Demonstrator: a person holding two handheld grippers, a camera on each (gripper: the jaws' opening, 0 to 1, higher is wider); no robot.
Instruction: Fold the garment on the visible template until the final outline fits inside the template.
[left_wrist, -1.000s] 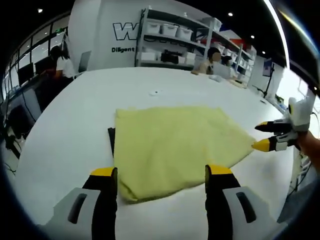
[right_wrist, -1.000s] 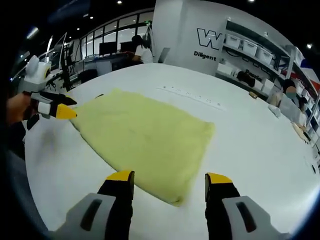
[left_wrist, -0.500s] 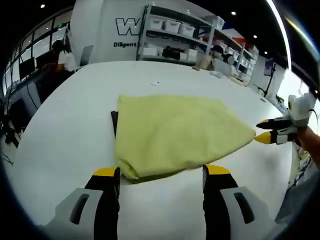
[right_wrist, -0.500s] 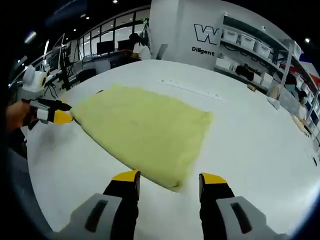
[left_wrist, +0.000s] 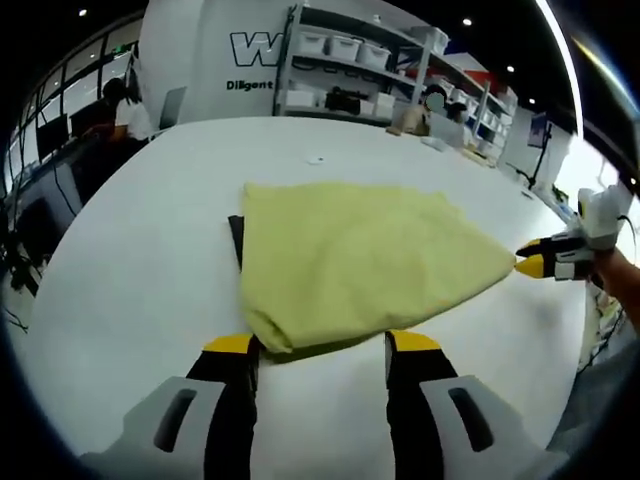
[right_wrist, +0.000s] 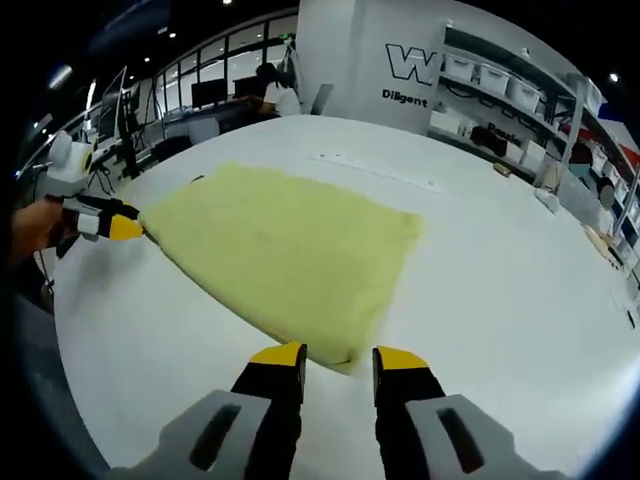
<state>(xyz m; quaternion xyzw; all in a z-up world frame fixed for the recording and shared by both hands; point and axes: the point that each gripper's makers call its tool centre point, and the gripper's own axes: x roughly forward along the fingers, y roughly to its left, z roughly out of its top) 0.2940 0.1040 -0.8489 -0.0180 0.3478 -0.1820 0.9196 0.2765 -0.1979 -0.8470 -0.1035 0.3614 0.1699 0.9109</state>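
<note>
A yellow garment (left_wrist: 360, 255) lies folded flat on the white table, covering a black template (left_wrist: 236, 238) that shows as a thin strip at its left edge. My left gripper (left_wrist: 320, 345) is open, its jaws half narrowed around the garment's near corner. In the right gripper view the garment (right_wrist: 280, 245) spreads ahead, and my right gripper (right_wrist: 340, 357) has its jaws drawn close on either side of the near corner, with a gap still showing. Each gripper shows in the other's view at the far corner: the right gripper (left_wrist: 540, 262) and the left gripper (right_wrist: 108, 222).
The white table (left_wrist: 130, 260) has bare surface on all sides of the garment. Shelving with boxes (left_wrist: 350, 70) and seated people stand beyond the far edge. A hand (right_wrist: 30, 228) holds the left gripper.
Both grippers moved in to the garment's near corners. Their jaws narrowed, the right pair more than the left. The garment has not shifted.
</note>
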